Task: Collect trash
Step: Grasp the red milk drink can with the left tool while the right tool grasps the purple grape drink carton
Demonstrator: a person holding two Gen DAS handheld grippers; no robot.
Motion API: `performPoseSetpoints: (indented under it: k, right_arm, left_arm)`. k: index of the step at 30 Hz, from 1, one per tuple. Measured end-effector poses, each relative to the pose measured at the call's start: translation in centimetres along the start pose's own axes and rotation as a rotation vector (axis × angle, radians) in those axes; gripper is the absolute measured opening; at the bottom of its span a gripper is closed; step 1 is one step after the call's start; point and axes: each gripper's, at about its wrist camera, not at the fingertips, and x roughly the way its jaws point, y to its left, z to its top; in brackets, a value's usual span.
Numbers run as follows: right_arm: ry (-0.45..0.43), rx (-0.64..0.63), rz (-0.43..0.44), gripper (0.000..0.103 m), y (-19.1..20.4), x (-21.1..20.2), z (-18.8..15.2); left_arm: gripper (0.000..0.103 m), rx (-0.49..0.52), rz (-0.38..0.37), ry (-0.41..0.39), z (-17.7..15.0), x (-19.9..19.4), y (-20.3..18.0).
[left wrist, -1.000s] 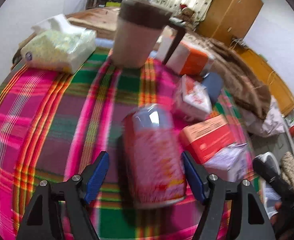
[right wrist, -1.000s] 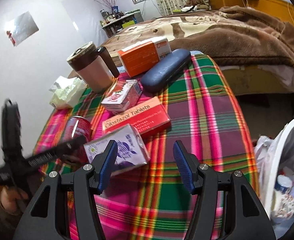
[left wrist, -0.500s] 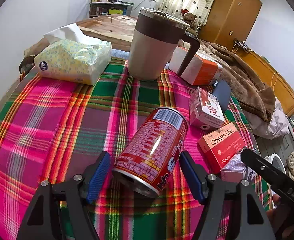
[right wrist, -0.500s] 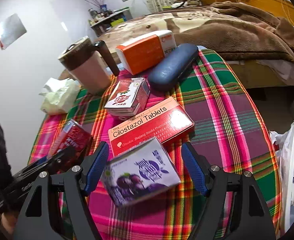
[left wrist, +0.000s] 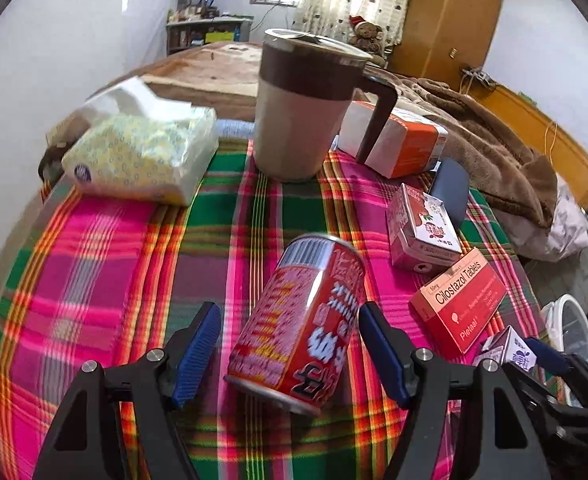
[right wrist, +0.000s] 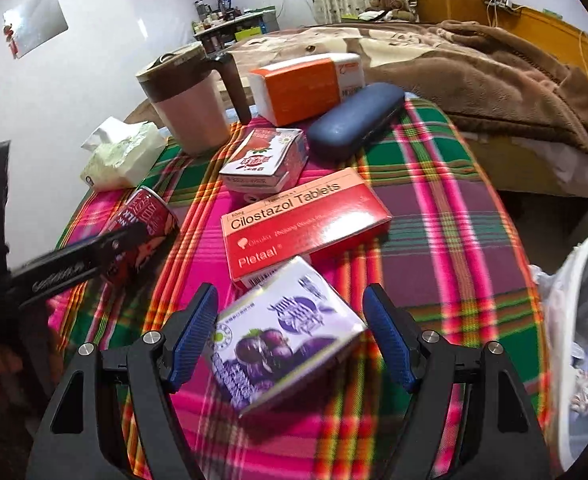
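A red drink can (left wrist: 302,328) lies on its side on the plaid tablecloth (left wrist: 105,280), between the open fingers of my left gripper (left wrist: 289,344); it also shows in the right wrist view (right wrist: 141,228). The right fingertip is close to the can, the left one apart. A purple juice carton (right wrist: 281,332) sits between the open fingers of my right gripper (right wrist: 289,332), neither pad clearly touching. A red-and-white milk carton (right wrist: 265,162) lies further back.
A red Cilostazol Tablets box (right wrist: 302,216), a navy glasses case (right wrist: 354,120), an orange-white box (right wrist: 306,84), a brown-beige mug (left wrist: 302,104) and a tissue pack (left wrist: 141,156) share the table. A white bin with a bag (right wrist: 582,328) stands off the right edge.
My left gripper has closed in around the can, which rolled and turned slightly. My right gripper moved forward around the purple carton, now deep between its fingers.
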Motion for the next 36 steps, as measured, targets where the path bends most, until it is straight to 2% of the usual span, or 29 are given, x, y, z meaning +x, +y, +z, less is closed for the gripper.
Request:
performPoseSetpoints:
  k: [3, 6, 7, 9, 10, 13, 19, 22, 25, 29, 36]
  right_arm:
    - [0.032, 0.01, -0.018, 0.076, -0.4, -0.1, -0.4]
    - [0.043, 0.025, 0.004, 0.077, -1.3, -0.5, -1.0]
    - [0.037, 0.037, -0.024, 0.079, -1.6, -0.8, -1.0]
    - [0.02, 0.034, -0.067, 0.079, -1.6, -1.3, -1.0]
    - [0.009, 0.042, -0.074, 0.079, -1.5, -1.6, -1.0]
    - [-0.025, 0.066, 0.018, 0.079, -0.5, -2.0, -0.9]
    - [0.018, 0.051, -0.072, 0.079, 2.1, 0.5, -0.4]
    - [0.028, 0.037, -0.156, 0.079, 2.6, 1.9, 0.0]
    - [0.025, 0.045, -0.146, 0.079, 2.0, 1.6, 0.0]
    - [0.032, 0.05, -0.176, 0.079, 0.5, 0.5, -0.8]
    - [-0.039, 0.042, -0.204, 0.079, -1.7, -1.7, -2.0]
  left_arm:
    - [0.072, 0.02, 0.008, 0.015, 0.4, 0.6, -0.2]
    - [0.072, 0.043, 0.014, 0.025, 0.3, 1.0, -0.6]
    - [0.071, 0.043, 0.007, 0.027, 0.2, 1.1, -0.7]
    - [0.061, 0.036, -0.007, 0.035, 0.0, 1.3, -0.7]
    - [0.06, 0.035, -0.01, 0.036, -0.1, 1.4, -0.7]
    - [0.06, 0.028, -0.004, 0.03, -0.3, 1.2, -0.6]
    - [0.06, 0.016, 0.026, 0.028, -0.6, 0.7, 0.5]
    - [0.06, 0.005, 0.028, 0.028, -0.7, 0.4, 1.0]
    - [0.06, 0.0, 0.027, 0.027, -0.7, 0.3, 1.2]
    - [0.06, 0.009, 0.023, 0.027, -0.7, 0.4, 0.9]
    - [0.06, 0.032, 0.002, 0.025, -1.1, 0.4, -0.5]
